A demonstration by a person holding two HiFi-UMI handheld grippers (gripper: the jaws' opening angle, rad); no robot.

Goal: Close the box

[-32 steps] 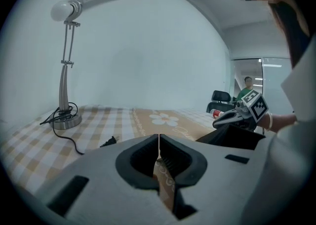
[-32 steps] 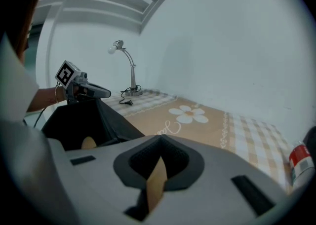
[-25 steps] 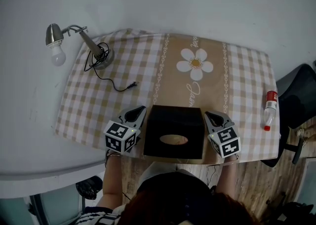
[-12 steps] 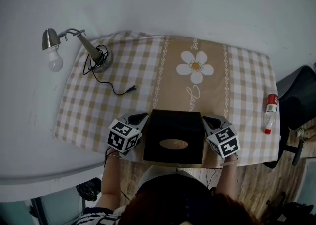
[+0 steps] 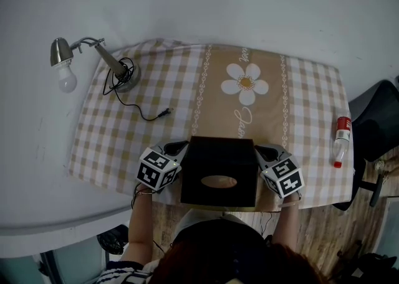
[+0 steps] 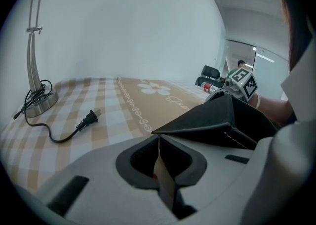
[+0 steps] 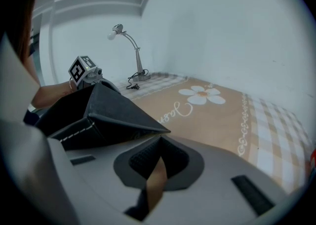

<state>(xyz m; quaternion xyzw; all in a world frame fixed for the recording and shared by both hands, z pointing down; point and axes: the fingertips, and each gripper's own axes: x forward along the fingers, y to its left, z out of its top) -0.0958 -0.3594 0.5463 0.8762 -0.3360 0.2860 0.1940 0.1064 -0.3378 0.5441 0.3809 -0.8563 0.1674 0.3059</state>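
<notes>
Black box (image 5: 219, 163) sits lower ctr of frame, at the desk (image 5: 124, 127) near edge. Left hand-held gripper (image 5: 176, 148) & right hand-held gripper (image 5: 262, 151) flank it, jaws fully together, nothing gripped. Prob. used as blunt pushers to press its sides shut.

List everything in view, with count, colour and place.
box: one, black, near table edge, between the grippers
tablecloth: one, beige-and-white check with a daisy, covers the table
lamp: one, silver, far left corner
plug: one, black, on the cloth near the lamp
bottle: one, clear with red label, right edge
chair: one, black, right of the table
left gripper: grey, shut, at the box's left side
right gripper: grey, shut, at the box's right side
</notes>
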